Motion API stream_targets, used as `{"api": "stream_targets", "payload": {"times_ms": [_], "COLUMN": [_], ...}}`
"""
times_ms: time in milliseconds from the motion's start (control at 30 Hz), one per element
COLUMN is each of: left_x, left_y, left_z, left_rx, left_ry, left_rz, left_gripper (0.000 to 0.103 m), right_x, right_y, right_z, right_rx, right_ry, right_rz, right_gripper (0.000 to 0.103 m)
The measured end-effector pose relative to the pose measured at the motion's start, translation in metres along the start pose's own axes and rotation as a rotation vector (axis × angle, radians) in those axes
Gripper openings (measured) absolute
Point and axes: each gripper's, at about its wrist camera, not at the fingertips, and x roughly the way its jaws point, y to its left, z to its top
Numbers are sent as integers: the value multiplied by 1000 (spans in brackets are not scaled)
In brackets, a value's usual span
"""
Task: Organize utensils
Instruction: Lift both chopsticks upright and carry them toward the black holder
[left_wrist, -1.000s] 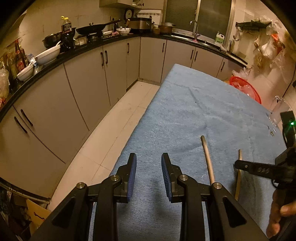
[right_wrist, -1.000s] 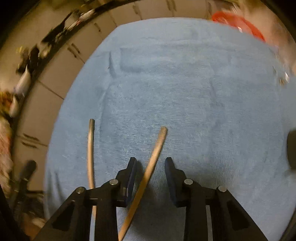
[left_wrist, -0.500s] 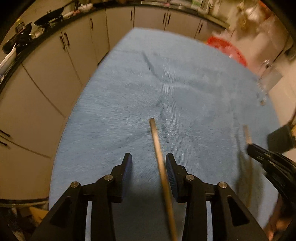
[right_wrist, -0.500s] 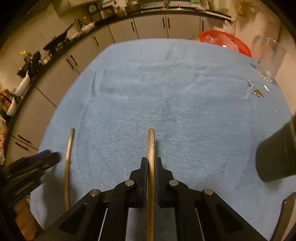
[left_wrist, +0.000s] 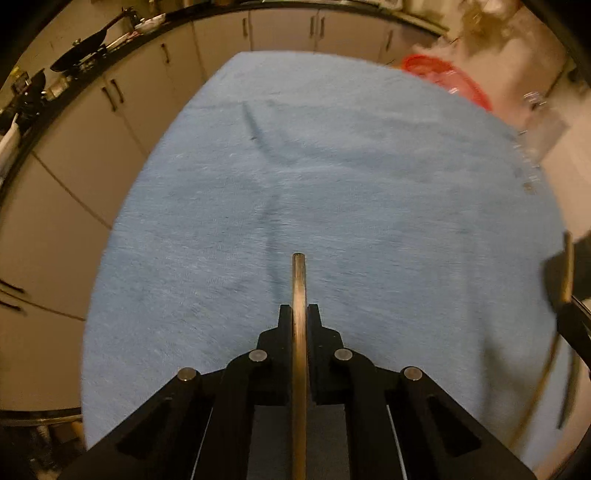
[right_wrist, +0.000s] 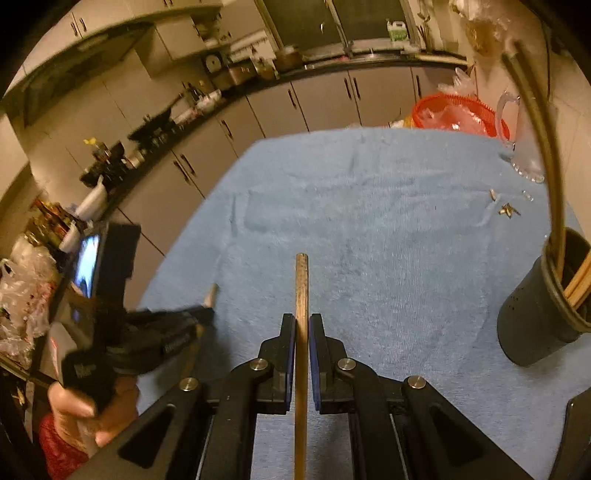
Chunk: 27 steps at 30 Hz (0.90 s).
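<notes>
My left gripper (left_wrist: 299, 312) is shut on a wooden chopstick (left_wrist: 298, 280) that points forward over the blue cloth (left_wrist: 332, 177). My right gripper (right_wrist: 302, 321) is shut on a second wooden chopstick (right_wrist: 301, 284) and holds it raised above the cloth. A dark utensil holder (right_wrist: 543, 306) stands at the right of the right wrist view with several chopsticks in it. The left gripper (right_wrist: 199, 314) also shows in the right wrist view, at the lower left with its chopstick.
A red basket (right_wrist: 458, 114) and a glass pitcher (right_wrist: 517, 136) stand at the table's far right. Small metal bits (right_wrist: 506, 208) lie on the cloth near the pitcher. Kitchen cabinets (left_wrist: 110, 110) and a cluttered counter run along the left and back.
My left gripper has moved over a chopstick and shut on it. My right gripper has shut on the other chopstick and lifted it, tilting up toward the kitchen.
</notes>
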Motion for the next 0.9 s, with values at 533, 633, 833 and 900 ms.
{"api": "stream_targets", "payload": {"times_ms": [533, 633, 833, 900], "left_x": [-162, -166, -181, -185], "left_y": [-10, -12, -13, -17], "left_z": [-25, -27, -27, -28], "left_rx": [-11, -8, 7, 13], "left_ry": [-479, -489, -500, -504], "left_rz": [-107, -102, -106, -109], "left_gripper": [7, 7, 7, 7], "right_x": [-121, -128, -141, -145], "right_y": [15, 13, 7, 4], "right_z": [-10, -10, -10, -10], "right_rx": [-41, -33, -24, -20], "right_ry": [-422, -437, -471, -478], "right_rz": [1, 1, -8, -8], "right_gripper": [8, 8, 8, 8]}}
